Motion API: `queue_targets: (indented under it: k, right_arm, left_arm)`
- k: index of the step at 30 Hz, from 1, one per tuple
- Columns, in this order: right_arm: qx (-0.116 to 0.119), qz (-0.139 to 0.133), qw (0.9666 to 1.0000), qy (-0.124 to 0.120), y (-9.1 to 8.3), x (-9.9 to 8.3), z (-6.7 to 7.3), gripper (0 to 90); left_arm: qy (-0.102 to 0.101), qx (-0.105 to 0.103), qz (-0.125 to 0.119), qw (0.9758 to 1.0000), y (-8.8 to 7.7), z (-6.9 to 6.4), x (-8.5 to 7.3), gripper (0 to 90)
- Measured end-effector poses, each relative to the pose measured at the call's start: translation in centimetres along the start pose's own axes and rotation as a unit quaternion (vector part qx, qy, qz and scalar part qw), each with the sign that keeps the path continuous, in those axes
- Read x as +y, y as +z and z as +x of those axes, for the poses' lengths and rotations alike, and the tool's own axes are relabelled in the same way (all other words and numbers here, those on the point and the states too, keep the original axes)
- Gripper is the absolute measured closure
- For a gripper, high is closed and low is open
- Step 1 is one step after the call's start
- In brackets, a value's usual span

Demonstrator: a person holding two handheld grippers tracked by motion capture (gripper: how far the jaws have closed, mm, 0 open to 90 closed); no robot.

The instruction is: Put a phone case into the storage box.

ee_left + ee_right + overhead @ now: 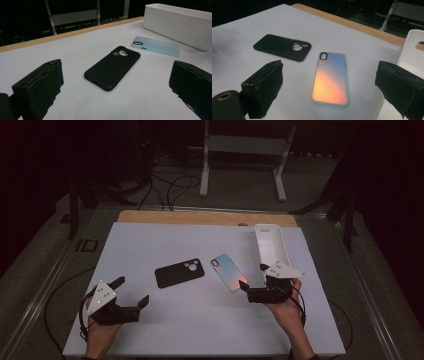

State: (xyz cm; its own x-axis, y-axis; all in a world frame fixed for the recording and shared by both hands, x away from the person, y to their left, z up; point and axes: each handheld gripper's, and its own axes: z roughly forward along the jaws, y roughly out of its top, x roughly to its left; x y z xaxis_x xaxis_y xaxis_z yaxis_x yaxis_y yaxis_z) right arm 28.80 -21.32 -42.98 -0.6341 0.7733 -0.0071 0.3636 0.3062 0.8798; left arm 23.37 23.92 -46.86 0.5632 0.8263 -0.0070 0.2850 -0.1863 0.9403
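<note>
A white sheet (165, 320) covers the wooden table (200, 217). At its right edge lies a long white tray (270, 245). The black phone case (179, 272) lies flat in the middle, and the iridescent phone case (229, 271) lies just beside it, apart. The right gripper (253, 281) hovers near the iridescent case, jaws spread wide. The left gripper (132, 291) is also spread, holding nothing.

Dim room, white stand (245, 150) beyond.
</note>
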Motion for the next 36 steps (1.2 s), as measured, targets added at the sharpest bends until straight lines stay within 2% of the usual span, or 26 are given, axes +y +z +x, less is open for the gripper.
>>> queue_targets:
  k: [10, 19, 25, 36]
  right_arm:
    - [0.009, 0.028, 0.9996, -0.002, 1.5, 1.1, 0.0, 7.8]
    - [0.017, 0.067, 0.9976, 0.0, 3.6, 1.5, 0.1, 7.7]
    - [0.024, 0.079, 0.9966, -0.004, 4.8, 2.2, 0.5, 7.7]
    - [0.032, 0.097, 0.9948, 0.006, 7.0, 3.0, 0.7, 7.7]
  left_arm:
    - [-0.001, -0.001, 0.001, 1.0, 0.0, 0.0, 0.0, 0.0]
    - [0.001, -0.002, 0.003, 1.0, 0.1, 0.0, 0.0, 0.0]
    - [0.001, -0.003, 0.004, 1.0, 0.1, 0.0, 0.0, 0.0]
    - [0.0, -0.005, 0.005, 1.0, 0.2, 0.0, -0.1, 0.0]
